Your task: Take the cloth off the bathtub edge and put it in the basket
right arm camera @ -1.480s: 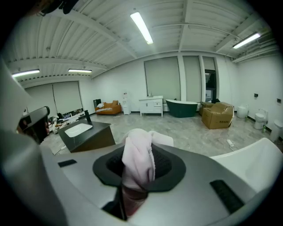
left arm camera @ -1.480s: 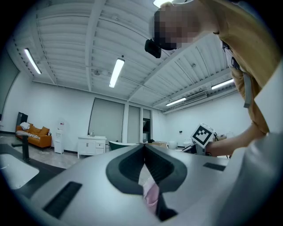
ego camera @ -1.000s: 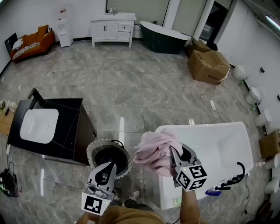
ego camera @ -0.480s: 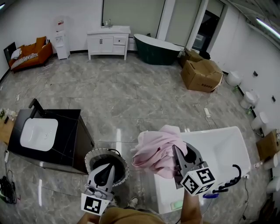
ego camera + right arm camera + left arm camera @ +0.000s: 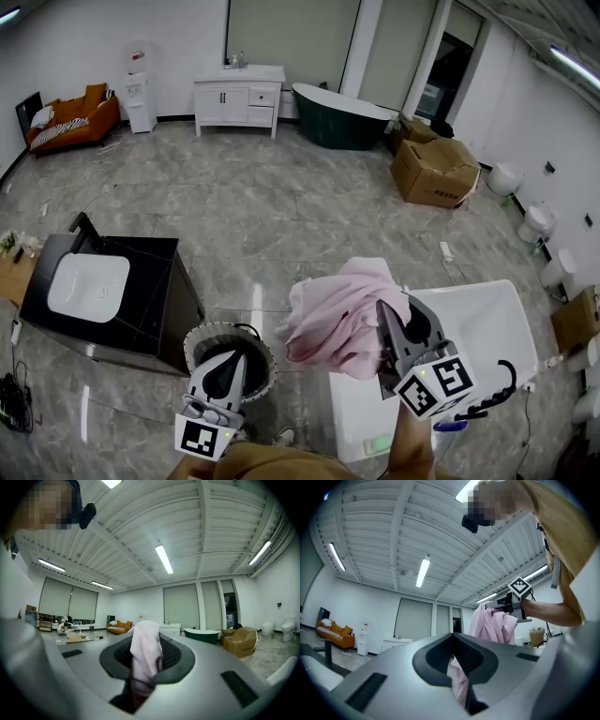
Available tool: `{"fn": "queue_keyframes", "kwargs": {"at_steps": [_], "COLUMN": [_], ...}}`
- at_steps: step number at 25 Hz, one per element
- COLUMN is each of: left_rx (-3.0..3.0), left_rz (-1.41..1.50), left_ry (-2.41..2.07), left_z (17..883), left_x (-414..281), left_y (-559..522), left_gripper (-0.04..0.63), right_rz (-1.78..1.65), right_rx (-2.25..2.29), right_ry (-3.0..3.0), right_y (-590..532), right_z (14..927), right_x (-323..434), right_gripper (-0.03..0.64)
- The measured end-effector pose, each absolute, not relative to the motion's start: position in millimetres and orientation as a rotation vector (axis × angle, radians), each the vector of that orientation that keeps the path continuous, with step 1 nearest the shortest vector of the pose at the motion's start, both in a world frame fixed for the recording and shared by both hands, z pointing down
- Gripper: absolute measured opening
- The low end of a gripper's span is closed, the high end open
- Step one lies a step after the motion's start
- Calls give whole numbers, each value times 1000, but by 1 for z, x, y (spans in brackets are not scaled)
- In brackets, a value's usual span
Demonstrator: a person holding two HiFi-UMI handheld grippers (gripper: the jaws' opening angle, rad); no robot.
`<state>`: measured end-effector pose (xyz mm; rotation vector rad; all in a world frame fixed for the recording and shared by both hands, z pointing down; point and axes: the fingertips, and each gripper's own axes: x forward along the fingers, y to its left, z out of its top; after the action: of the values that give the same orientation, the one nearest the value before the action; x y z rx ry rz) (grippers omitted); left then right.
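My right gripper (image 5: 382, 309) was clamped on the pink cloth (image 5: 337, 314). The cloth hung bunched from the jaws, lifted clear of the white bathtub (image 5: 487, 319), near its left end. My left gripper (image 5: 228, 364) had its jaws together, holding nothing, over the basket (image 5: 199, 339) beside the tub.

floor (image 5: 281, 206): grey marble-look tiles, glossy
near left: black vanity (image 5: 155, 281) stands on it, white basin (image 5: 89, 286) set in its top
next to vanity: basket (image 5: 199, 337), round, pale ruffled rim, dark inside, just right of the vanity
near right: white bathtub (image 5: 492, 314), its left end near the basket
far wall: white cabinet (image 5: 236, 94); dark green tub (image 5: 342, 103) on its right; water dispenser (image 5: 141, 89) on its left
far left: orange sofa (image 5: 70, 117)
right side: cardboard boxes (image 5: 434, 171); toilets (image 5: 539, 220) in a row along the wall
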<state>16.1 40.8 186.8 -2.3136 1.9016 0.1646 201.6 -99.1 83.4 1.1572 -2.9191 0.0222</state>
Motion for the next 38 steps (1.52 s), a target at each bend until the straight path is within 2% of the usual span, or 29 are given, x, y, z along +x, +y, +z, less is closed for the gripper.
{"fn": "queue_keyframes", "kwargs": {"at_steps": [12,21,30,38], "left_rx": [-2185,-2024,-1882,-1934], "left_rz": [37,-5,78,126], "left_ry": [2051,2229,2299,2268], "left_z": [197,200,201,203], "left_x": [0,-26,-84,-147], "left_y": [60,90,125,134], "left_gripper": [8,8,8,8], "right_rz": [159,196,163,118], "right_rx": [971,720,591,661], "right_ry": [-2962,-3044,-3060,-3038], "right_y": [-101,-97,-71,-52], "right_z": [124,125,119,109], "right_x": [178,122,57,17], "right_gripper": [77,75,75,75]}}
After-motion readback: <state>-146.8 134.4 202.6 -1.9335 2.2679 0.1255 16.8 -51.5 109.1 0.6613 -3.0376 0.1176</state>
